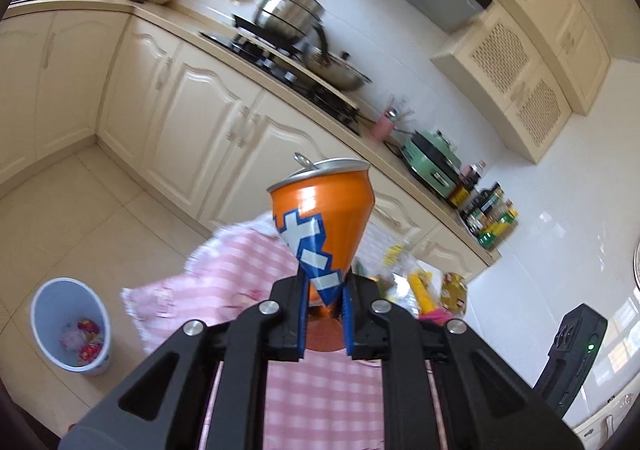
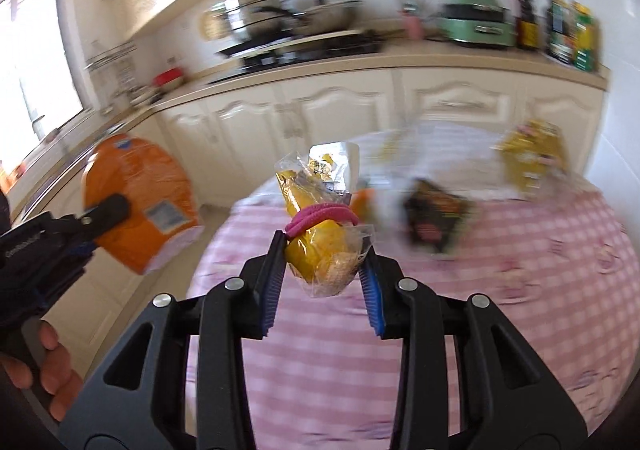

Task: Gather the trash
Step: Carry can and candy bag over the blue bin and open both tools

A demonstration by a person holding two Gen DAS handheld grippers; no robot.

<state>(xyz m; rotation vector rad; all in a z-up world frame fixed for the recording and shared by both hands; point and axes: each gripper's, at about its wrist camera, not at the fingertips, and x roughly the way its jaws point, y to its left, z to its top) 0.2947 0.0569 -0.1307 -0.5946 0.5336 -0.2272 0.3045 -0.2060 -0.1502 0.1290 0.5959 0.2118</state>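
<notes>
Your pink-checked counter (image 2: pixel 500 250) carries a black wrapper (image 2: pixel 434 218) and yellow packet (image 2: pixel 532 158) | blue bin (image 1: pixel 70 334) on the floor, wrappers inside | left gripper (image 1: pixel 325 310) jaws pinch crushed orange can (image 1: pixel 320 218) | right gripper (image 2: pixel 326 274) jaws half-closed on yellow snack bag (image 2: pixel 320 246).

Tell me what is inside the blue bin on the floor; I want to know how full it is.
The bin holds a few wrappers near the bottom, red ones and a pale crumpled one. Its near wall hides part of the bottom.
</notes>
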